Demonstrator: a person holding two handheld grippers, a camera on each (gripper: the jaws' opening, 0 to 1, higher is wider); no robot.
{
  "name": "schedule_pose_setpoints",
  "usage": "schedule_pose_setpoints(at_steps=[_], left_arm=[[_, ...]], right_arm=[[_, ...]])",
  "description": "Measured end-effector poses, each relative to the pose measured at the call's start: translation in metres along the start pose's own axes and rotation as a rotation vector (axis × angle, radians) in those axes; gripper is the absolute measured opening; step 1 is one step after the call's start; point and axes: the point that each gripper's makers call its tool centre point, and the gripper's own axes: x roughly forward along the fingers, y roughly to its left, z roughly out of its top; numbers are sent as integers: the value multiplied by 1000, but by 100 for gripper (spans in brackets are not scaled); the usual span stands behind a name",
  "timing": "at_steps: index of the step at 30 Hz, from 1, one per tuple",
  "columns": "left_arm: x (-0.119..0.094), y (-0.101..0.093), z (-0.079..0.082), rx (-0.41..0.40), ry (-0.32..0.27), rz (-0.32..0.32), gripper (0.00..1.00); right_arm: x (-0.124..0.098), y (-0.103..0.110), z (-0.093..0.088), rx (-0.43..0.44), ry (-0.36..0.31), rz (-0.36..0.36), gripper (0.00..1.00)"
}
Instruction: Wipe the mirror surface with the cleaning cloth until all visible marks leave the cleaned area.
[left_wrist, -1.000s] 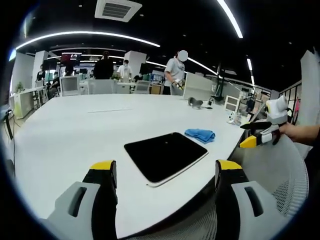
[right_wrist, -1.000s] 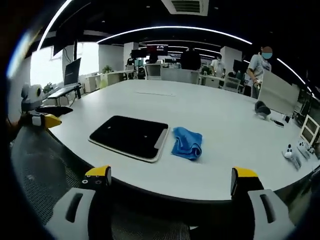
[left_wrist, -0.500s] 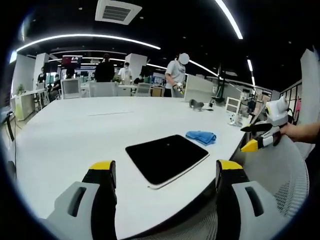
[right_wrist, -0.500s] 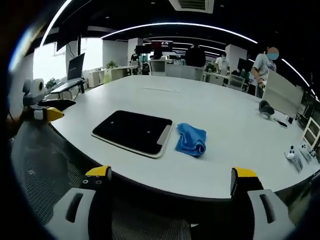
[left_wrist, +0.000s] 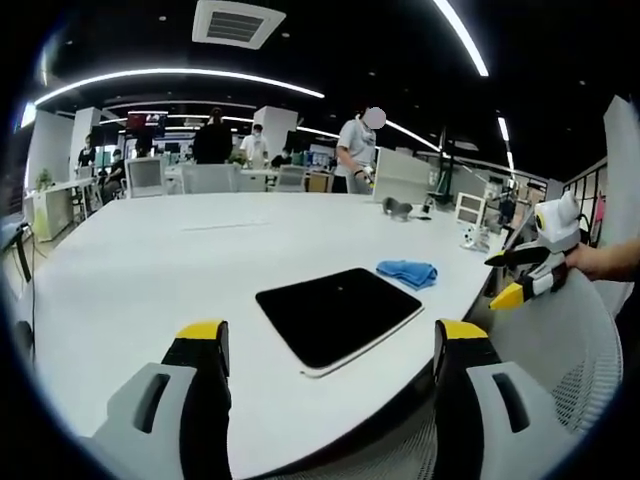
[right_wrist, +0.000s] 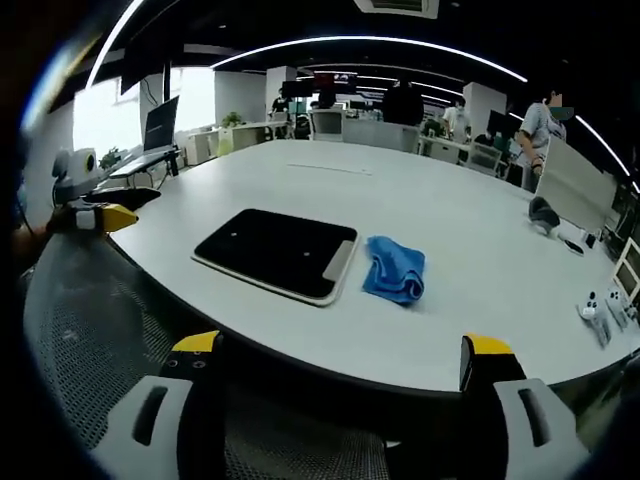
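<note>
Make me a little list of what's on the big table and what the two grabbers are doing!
table: large, white
mirror: flat, dark, near the table's front edge
cloth: blue, crumpled, lying on the table beside the mirror
marks: tiny light specks on the mirror
left gripper: open, holding nothing, off the table edge
right gripper: open, holding nothing, off the table edge
wiping: not started
background: people standing far off
</note>
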Motion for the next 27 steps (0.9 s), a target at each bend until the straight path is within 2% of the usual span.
schedule_pose_setpoints(at_steps=[27], left_arm=[[-1,1,0,-8,-1,4,81]], right_arm=[[0,1,-3,-3,17,0,95]])
